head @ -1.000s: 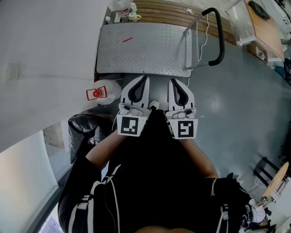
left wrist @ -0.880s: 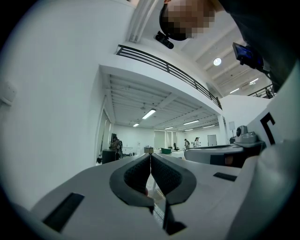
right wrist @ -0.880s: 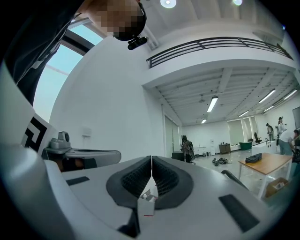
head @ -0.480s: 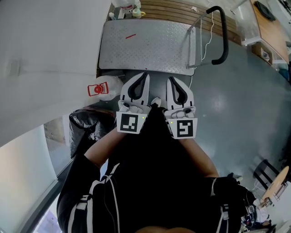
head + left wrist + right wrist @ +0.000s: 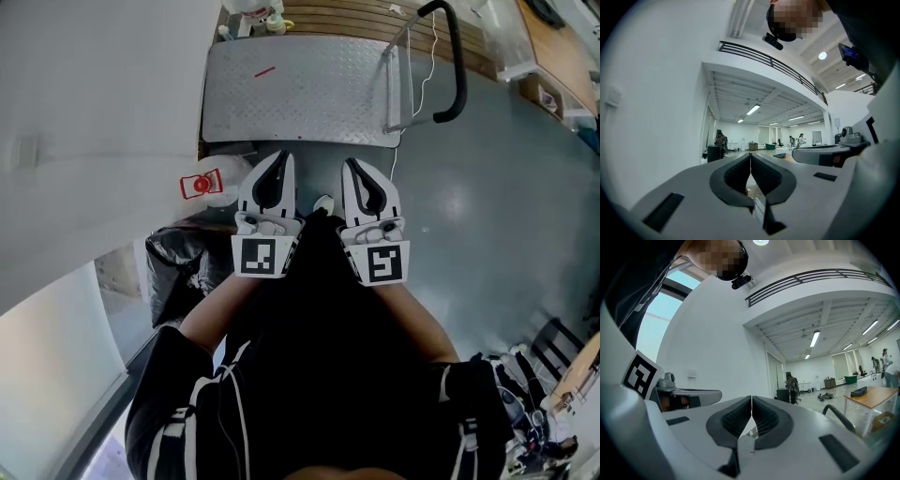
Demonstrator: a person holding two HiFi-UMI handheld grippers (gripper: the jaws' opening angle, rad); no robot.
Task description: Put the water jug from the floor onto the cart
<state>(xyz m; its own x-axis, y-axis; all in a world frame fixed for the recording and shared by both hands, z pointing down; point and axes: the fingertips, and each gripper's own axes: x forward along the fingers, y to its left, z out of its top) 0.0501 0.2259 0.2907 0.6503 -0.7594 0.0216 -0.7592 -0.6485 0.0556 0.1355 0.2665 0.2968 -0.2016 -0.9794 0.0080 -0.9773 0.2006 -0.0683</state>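
The left claw (image 5: 281, 161) and right claw (image 5: 350, 164) are held level side by side, each with its jaws pressed together on nothing. Just left of the left claw, the water jug (image 5: 223, 180) sits on the grey floor (image 5: 487, 206), by the white wall (image 5: 94, 103). Farther off is the cart (image 5: 300, 94), a patterned steel deck with its black handle (image 5: 457, 66) on the right.

We are in a large open lab or workshop hall: white walls, a railed mezzanine (image 5: 773, 61) overhead, ceiling strip lights (image 5: 752, 110), a polished grey floor (image 5: 487, 187), a wooden worktable (image 5: 872, 397) and a steel platform cart (image 5: 300, 94).
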